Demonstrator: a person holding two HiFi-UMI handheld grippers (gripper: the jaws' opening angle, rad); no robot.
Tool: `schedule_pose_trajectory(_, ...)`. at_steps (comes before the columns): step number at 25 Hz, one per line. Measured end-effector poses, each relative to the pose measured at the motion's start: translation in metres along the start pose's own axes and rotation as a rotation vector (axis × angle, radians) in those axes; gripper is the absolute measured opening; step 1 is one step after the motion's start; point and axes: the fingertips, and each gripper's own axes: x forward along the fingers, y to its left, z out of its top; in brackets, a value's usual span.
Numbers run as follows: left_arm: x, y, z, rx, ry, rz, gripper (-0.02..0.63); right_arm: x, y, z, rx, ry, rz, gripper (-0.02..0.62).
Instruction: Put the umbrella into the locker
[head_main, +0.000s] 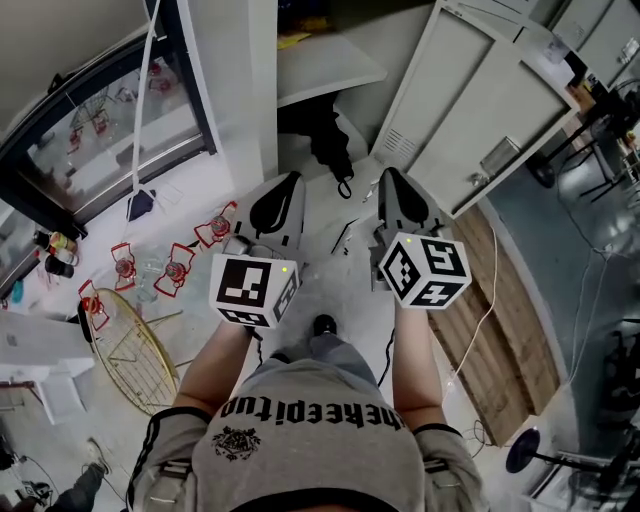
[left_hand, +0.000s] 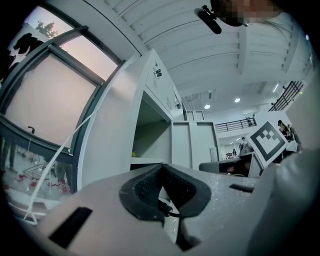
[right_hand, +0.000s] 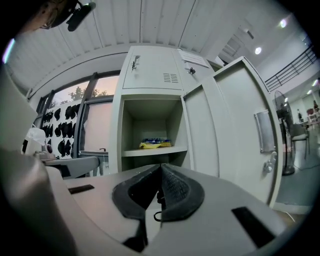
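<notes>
Umbrella (head_main: 325, 140): black, folded, bunched in the lower compartment of the locker (head_main: 325, 68), under the shelf, close to the front edge. Curved handle loop (head_main: 345, 188) poking out past that edge onto the floor. Left gripper (head_main: 290, 180) pinched tight on nothing. Right gripper (head_main: 390, 176) likewise closed and empty. The 2 side by side, aimed at the open compartment, beside the swung-out door (head_main: 480, 110).

The pale metal locker (right_hand: 150, 70) has a white inner shelf (right_hand: 155, 150) carrying one thing — a flat yellow-and-blue packet (right_hand: 155, 143). On the locker's bottom lies a black folded umbrella (head_main: 328, 140), its strap loop reaching onto the pale floor (head_main: 325, 275). Further left on that floor — small red wire-framed objects (head_main: 175, 266) and a gold wire basket (head_main: 135, 345).
</notes>
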Motion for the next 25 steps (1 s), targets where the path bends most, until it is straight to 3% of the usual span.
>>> schedule_pose_trajectory(11,-0.008,-0.015,0.003,-0.006,-0.001,-0.046,0.003,-0.044,-0.008,0.0,-0.025,-0.051,-0.098,0.003)
schedule_pose_trajectory(25,-0.029,-0.026,0.008,0.024,-0.03,-0.062,0.003,-0.082,0.003,-0.005,-0.064,-0.08,-0.146,0.003)
